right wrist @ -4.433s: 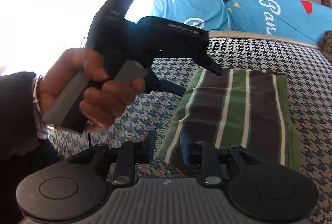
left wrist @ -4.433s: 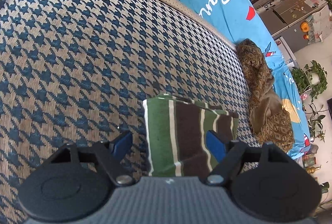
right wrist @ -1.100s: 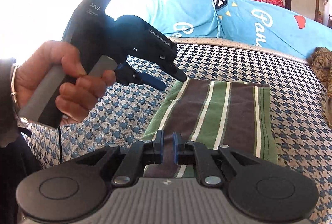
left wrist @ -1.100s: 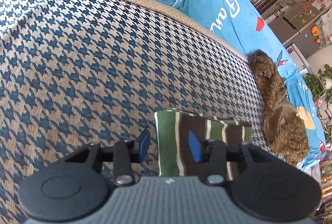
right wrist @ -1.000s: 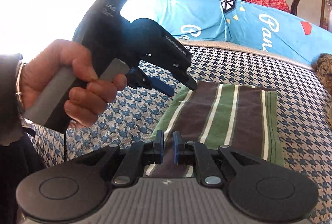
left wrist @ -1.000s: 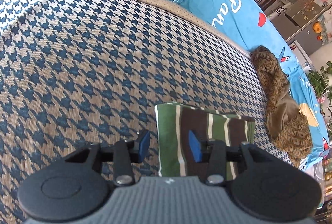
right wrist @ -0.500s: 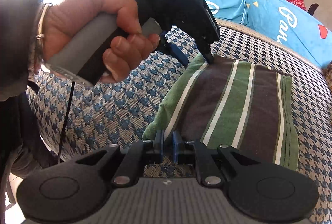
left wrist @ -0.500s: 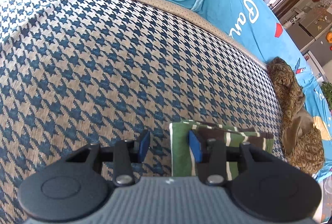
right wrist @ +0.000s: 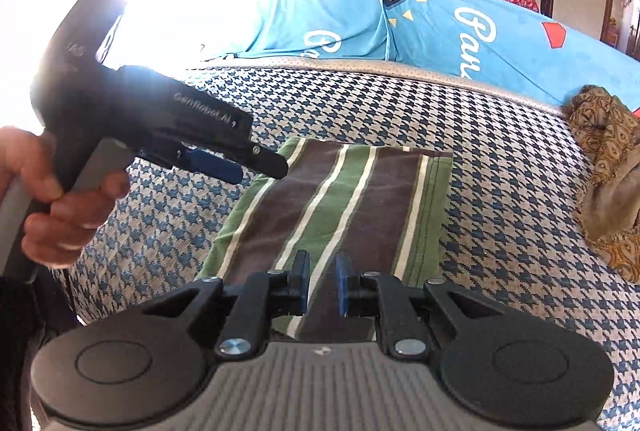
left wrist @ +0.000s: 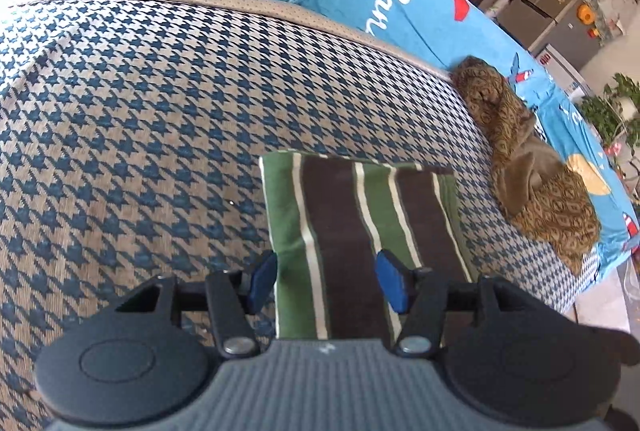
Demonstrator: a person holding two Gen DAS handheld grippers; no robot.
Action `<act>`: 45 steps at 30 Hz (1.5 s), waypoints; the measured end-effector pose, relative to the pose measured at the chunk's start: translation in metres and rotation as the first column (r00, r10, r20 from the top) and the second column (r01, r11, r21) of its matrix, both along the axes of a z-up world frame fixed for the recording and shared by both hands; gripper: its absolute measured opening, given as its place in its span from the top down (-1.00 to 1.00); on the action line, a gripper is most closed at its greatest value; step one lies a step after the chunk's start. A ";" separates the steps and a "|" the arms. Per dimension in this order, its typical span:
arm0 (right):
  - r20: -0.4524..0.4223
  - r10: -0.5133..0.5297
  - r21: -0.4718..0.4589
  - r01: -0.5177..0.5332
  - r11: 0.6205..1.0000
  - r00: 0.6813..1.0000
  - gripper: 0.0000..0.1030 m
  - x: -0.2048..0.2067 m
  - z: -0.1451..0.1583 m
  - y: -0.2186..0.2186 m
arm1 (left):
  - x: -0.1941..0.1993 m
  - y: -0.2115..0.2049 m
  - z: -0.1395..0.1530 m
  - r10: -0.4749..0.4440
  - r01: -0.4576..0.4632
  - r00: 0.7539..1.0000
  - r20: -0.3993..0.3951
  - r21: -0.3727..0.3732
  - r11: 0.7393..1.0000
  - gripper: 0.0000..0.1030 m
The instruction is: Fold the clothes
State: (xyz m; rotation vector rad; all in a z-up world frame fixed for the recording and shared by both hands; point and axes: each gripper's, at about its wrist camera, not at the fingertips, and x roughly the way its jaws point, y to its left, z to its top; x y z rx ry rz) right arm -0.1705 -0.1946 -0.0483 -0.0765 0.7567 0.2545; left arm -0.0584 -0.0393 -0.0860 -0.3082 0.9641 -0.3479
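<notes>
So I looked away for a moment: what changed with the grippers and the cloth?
Both grippers opened: the left gripper spread wider over the striped cloth, and the right gripper, nearly shut a second ago, parted slightly. Neither grips anything. The cloth stays folded flat on the houndstooth cover; the brown garment is untouched.

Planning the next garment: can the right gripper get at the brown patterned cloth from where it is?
Probably yes. The brown patterned cloth lies uncovered beside the folded striped cloth, and the right gripper holds nothing.
</notes>
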 end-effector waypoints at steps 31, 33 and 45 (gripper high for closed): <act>-0.090 -0.419 0.306 0.425 0.852 0.904 0.41 -0.028 -0.009 -0.069 | -0.059 0.002 -0.025 -0.035 0.034 0.999 0.015 0.014 0.999 -0.42; -0.129 -0.432 0.347 0.449 0.823 0.893 0.39 -0.037 -0.014 -0.077 | -0.060 0.002 -0.026 -0.036 0.036 0.999 0.017 0.009 0.999 -0.44; -0.283 -0.448 0.501 0.530 0.685 0.848 0.01 -0.041 -0.045 -0.089 | -0.056 -0.004 -0.030 -0.041 0.041 0.999 0.021 -0.020 0.999 -0.53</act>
